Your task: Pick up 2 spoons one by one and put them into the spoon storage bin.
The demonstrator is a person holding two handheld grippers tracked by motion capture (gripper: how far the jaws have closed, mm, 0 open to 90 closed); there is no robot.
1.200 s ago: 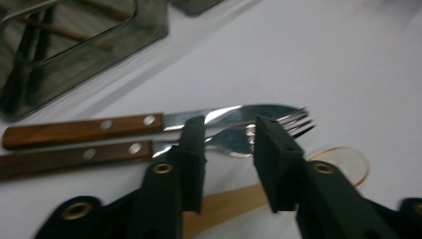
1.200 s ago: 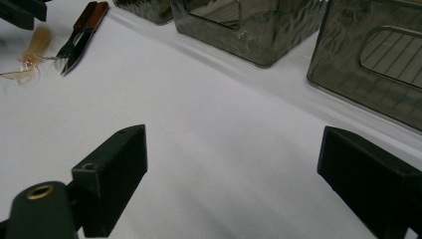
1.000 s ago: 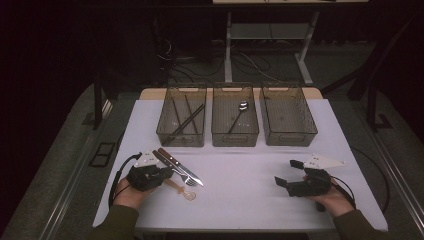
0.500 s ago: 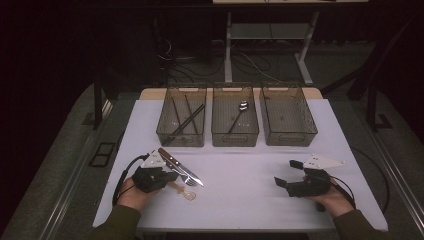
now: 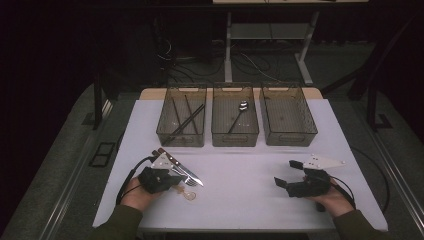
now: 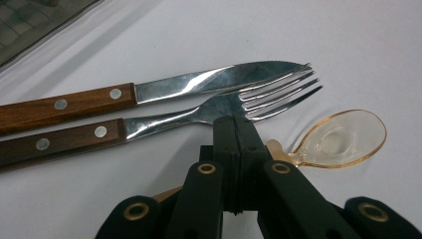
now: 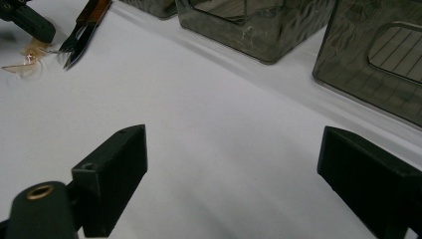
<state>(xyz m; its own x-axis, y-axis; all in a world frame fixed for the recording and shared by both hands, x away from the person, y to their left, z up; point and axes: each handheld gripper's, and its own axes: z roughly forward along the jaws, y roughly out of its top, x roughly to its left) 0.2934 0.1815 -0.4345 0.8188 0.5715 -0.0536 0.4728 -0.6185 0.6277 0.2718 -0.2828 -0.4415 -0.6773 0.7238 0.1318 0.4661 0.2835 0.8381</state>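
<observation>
A wooden-handled knife (image 6: 149,92) and a matching fork (image 6: 164,122) lie side by side on the white table (image 5: 240,170), tips pointing right in the left gripper view. A clear amber plastic spoon (image 6: 343,139) lies just beyond them, and its handle runs under my left gripper (image 6: 236,124). That gripper's jaws are pressed together with no gap, and I cannot tell if they touch the handle. From above, the left gripper (image 5: 175,182) sits at the front left beside the knife (image 5: 180,169). My right gripper (image 5: 287,173) rests at the front right, open and empty, with bare table between its fingers (image 7: 114,164).
Three smoky clear bins stand in a row at the back: the left bin (image 5: 180,142) holds dark sticks, the middle bin (image 5: 235,141) holds a metal spoon (image 5: 243,106), and the right bin (image 5: 290,141) looks empty. Cables trail from both grippers toward the table's front edge.
The left hand has edged slightly right, toward the cutlery and the amber spoon. The right hand and its gripper have stayed where they were.
</observation>
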